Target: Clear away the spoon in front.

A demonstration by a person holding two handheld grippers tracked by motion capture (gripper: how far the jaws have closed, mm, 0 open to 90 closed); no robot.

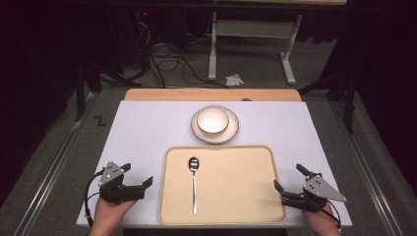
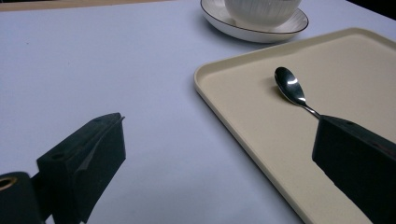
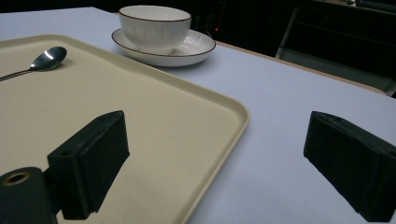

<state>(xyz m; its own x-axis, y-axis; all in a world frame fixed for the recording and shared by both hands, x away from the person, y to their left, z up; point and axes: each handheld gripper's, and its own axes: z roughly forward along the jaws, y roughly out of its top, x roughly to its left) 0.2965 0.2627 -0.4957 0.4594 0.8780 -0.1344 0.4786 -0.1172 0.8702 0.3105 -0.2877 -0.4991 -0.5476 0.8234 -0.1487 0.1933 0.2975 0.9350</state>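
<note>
A beige tray (image 1: 236, 184) lies at the near middle of the white table top (image 1: 147, 128). A metal spoon (image 1: 194, 182) rests on its left half, bowl end away from me. Beyond the tray a white bowl (image 1: 212, 119) sits on a dark-rimmed plate (image 1: 231, 132). My left gripper (image 1: 137, 174) stands open just left of the tray with nothing between its jaws. In the left gripper view the spoon (image 2: 289, 86) lies ahead on the tray (image 2: 243, 107). My right gripper (image 1: 287, 175) stands open at the tray's right edge, its jaws straddling the tray rim (image 3: 233, 107) without touching it.
A wooden strip (image 1: 211, 94) runs along the table's far edge. Behind it are cables, white desk legs (image 1: 212, 49) and a crumpled paper (image 1: 234, 79) on the floor. Bare table top lies to the left and right of the plate.
</note>
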